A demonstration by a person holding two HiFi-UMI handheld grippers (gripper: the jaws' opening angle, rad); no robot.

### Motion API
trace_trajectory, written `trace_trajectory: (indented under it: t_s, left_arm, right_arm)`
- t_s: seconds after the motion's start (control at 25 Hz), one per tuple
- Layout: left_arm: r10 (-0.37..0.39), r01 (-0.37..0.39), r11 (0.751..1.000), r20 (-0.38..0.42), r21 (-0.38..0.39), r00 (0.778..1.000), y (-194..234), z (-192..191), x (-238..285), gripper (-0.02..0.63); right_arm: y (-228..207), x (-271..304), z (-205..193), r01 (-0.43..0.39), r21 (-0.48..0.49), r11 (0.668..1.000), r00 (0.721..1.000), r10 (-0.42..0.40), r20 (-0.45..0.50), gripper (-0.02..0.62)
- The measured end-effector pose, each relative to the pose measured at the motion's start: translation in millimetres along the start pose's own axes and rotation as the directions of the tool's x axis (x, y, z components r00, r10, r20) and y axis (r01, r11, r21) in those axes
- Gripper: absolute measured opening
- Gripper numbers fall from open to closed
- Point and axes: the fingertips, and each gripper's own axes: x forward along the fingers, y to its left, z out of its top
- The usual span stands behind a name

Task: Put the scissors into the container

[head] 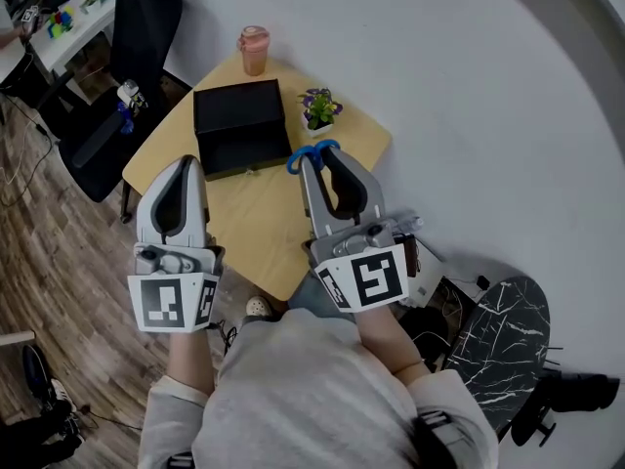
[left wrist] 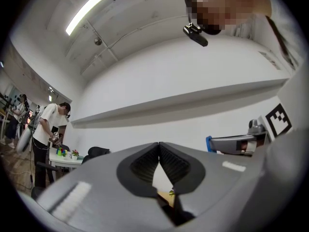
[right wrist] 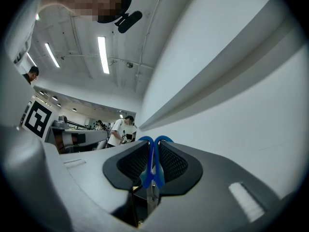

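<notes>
My right gripper (head: 314,156) is shut on the blue-handled scissors (head: 312,152), whose handle loops stick out past the jaw tips. In the right gripper view the scissors (right wrist: 152,166) stand clamped between the pads, blades pointing back into the gripper (right wrist: 153,142). My left gripper (head: 186,162) is shut with nothing in it; its jaws meet at the tip (left wrist: 159,145). Both grippers are held raised above the near part of the wooden table (head: 264,223). The black box-shaped container (head: 237,125) sits on the table just beyond them. I cannot tell if it is open.
A pink cup (head: 254,49) stands at the table's far corner and a small potted plant (head: 319,108) sits right of the container. A black office chair (head: 137,37) is to the left, a dark marbled stool (head: 500,340) to the right. A person (left wrist: 46,134) stands far off.
</notes>
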Motion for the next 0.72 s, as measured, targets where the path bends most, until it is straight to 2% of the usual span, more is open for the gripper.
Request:
trace_trajectory:
  t_s: [0.2,0.4,0.56,0.72]
  left_arm:
    - [0.069,-0.069,0.998,-0.006,0.009,0.998,5.8,-8.2,20.5,0.058]
    - [0.145,-0.145,0.989,-0.029,0.022,0.989,13.4,-21.2,29.5,0.058]
    - [0.21,-0.209,0.977,-0.048,0.028,0.976,19.7,-30.6,32.4,0.058]
    - [0.267,-0.265,0.964,-0.055,0.035,0.962,24.3,-39.0,35.6,0.058]
  right_arm:
    - [-12.8,31.4,-14.2,-0.111,-0.005,0.994,0.993,0.111,-0.033,0.075]
    - [-16.4,59.1,-45.2,-0.225,-0.018,0.974,0.971,0.222,-0.088,0.075]
    - [-14.4,77.9,-80.4,-0.325,-0.031,0.945,0.931,0.314,-0.185,0.075]
    - [-13.3,96.4,-108.7,-0.408,-0.031,0.913,0.892,0.39,-0.23,0.074]
